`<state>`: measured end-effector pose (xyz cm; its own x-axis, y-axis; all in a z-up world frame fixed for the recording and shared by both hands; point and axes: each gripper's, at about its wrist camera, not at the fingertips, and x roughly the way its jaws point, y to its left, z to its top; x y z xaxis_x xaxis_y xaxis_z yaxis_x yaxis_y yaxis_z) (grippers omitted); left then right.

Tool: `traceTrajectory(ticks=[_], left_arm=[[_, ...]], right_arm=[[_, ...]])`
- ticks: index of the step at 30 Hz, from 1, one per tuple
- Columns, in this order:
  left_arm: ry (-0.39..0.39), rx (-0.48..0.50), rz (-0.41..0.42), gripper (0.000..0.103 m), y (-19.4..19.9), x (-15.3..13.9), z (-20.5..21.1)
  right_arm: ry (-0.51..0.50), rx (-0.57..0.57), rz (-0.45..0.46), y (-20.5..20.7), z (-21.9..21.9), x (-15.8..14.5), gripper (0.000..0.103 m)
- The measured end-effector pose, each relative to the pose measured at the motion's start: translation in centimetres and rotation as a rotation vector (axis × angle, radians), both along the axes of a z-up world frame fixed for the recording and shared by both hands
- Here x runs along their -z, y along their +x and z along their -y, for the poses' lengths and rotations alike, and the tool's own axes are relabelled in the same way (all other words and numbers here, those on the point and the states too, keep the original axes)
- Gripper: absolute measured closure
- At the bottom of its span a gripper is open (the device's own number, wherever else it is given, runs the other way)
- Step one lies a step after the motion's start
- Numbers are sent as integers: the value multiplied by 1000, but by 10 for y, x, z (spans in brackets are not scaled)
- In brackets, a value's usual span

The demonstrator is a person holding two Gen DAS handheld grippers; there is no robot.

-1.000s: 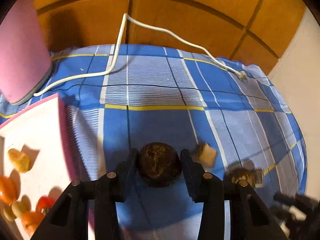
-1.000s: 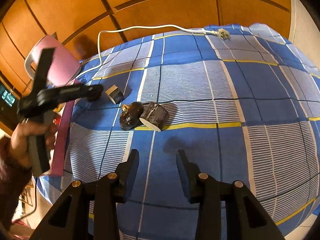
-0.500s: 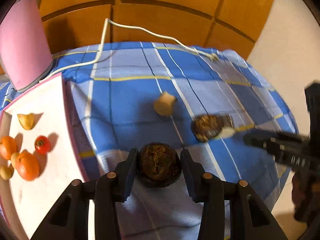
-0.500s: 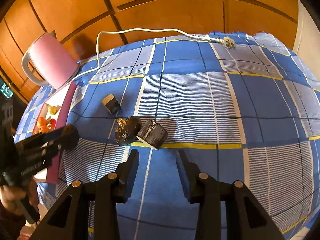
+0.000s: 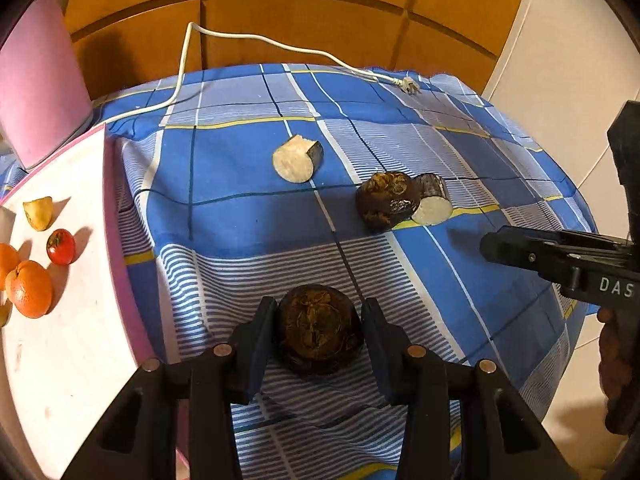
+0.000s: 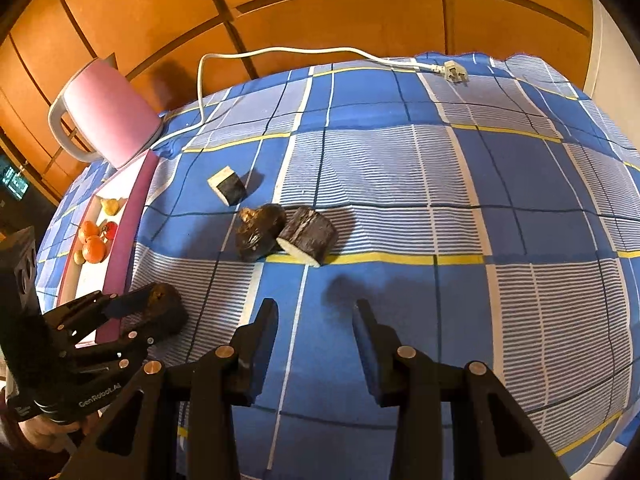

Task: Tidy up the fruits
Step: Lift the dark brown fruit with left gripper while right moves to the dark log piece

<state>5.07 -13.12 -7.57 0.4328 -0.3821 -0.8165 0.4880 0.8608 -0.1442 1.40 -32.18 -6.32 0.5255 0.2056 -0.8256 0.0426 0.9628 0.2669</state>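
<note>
1. Gripping a dark round fruit [image 5: 318, 330] between its two fingers, the left hand-held gripper [image 5: 318, 336] holds it above the striped cloth, just beside the pink-edged white tray [image 5: 80, 360]. The fruit is rounded and held only at its sides, so it could roll out of the grip if tilted.
2. Releasing it near the raised pink rim could send it onto the checked cloth of the desk [image 6: 400, 160] or off the near edge.
3. Landing on the tray, it might knock the oranges [image 5: 30, 294] or the small tomato [image 5: 61, 246].
4. The right hand-held gripper [image 6: 314, 332] stands narrowly parted with nothing between its fingers, near the second dark fruit [image 6: 258, 232] and the cut piece [image 6: 308, 234] touching it; grabbing one could shove the other.
5. Hard to tell: whether the held fruit touches the cloth, what the white-faced chunks are, and the tray's left part, which is cut off.
</note>
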Motion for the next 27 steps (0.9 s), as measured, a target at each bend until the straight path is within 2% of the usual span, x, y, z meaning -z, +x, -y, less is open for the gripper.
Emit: traceTrajectory(ticks=[8,13,16,17,20,21,27], left_arm=[[18,9,37,57,-5,2,1],[30,17,48,57,-5,3,2],[36,21,52,56,-6,3,3],[37,23,54,56,-6,3,3],[37,23,53,56,-6,3,3],[35,23,51,56,-6,3,2],[36,19,49,55,-5,4,4]], right_arm=[[2,4,1,-3,6,0,64],[-21,-28,12,4,6,-5,64],[-52,-85,22,12,1,-9,64],[-73,-109,27,16,-1,-10,63],[-129,-176,31,28,-5,-10,43],[-140,-198,25,32,-4,-9,41],[-170,-301,-15,53,-2,2,37]])
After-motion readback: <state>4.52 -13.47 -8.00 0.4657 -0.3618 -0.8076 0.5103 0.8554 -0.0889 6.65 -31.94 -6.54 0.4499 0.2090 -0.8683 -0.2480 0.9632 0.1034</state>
